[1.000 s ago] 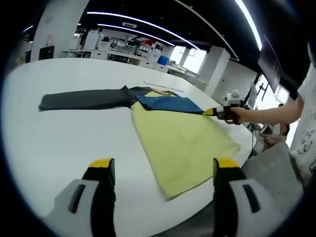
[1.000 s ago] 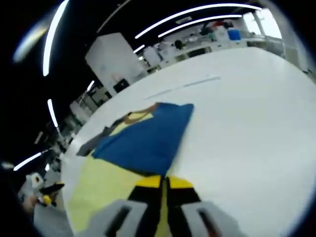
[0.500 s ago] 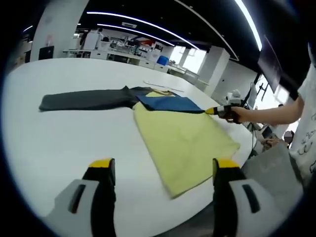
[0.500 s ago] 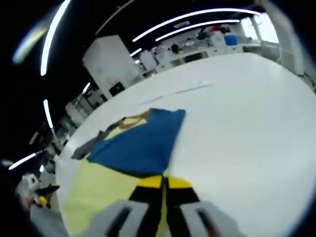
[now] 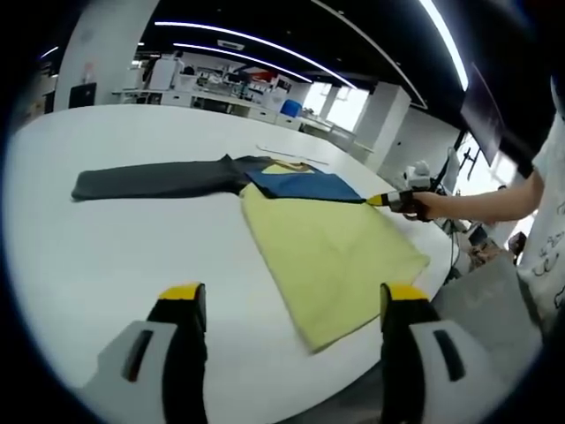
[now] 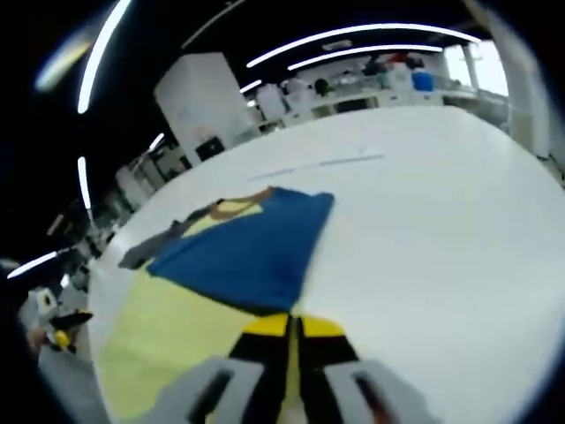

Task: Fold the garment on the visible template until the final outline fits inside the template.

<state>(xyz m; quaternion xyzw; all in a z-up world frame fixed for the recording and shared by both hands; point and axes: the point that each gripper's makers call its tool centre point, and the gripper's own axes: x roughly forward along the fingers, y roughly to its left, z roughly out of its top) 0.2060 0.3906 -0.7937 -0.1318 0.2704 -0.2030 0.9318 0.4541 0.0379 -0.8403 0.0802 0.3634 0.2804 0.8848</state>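
A garment lies flat on the white table (image 5: 106,256). Its yellow body (image 5: 331,252) faces me, a blue sleeve (image 5: 305,185) is folded across its top, and a dark grey sleeve (image 5: 150,178) stretches out to the left. My left gripper (image 5: 291,300) hovers open over the table's near edge, short of the garment. My right gripper (image 5: 388,200), in a person's hand, is shut on the end of the blue sleeve. In the right gripper view the shut right gripper (image 6: 287,329) pinches the tip of the blue sleeve (image 6: 247,252), with the yellow body (image 6: 159,340) to its left.
A thin pale strip (image 5: 291,155) lies on the table beyond the garment, also seen as a thin strip (image 6: 327,163). A person's arm (image 5: 481,205) reaches in from the right. Benches and shelves (image 5: 221,84) stand far behind the table.
The garment has slid slightly to the right on the table. The right gripper stays shut on the blue sleeve and its view has tilted a little. The left gripper has not moved.
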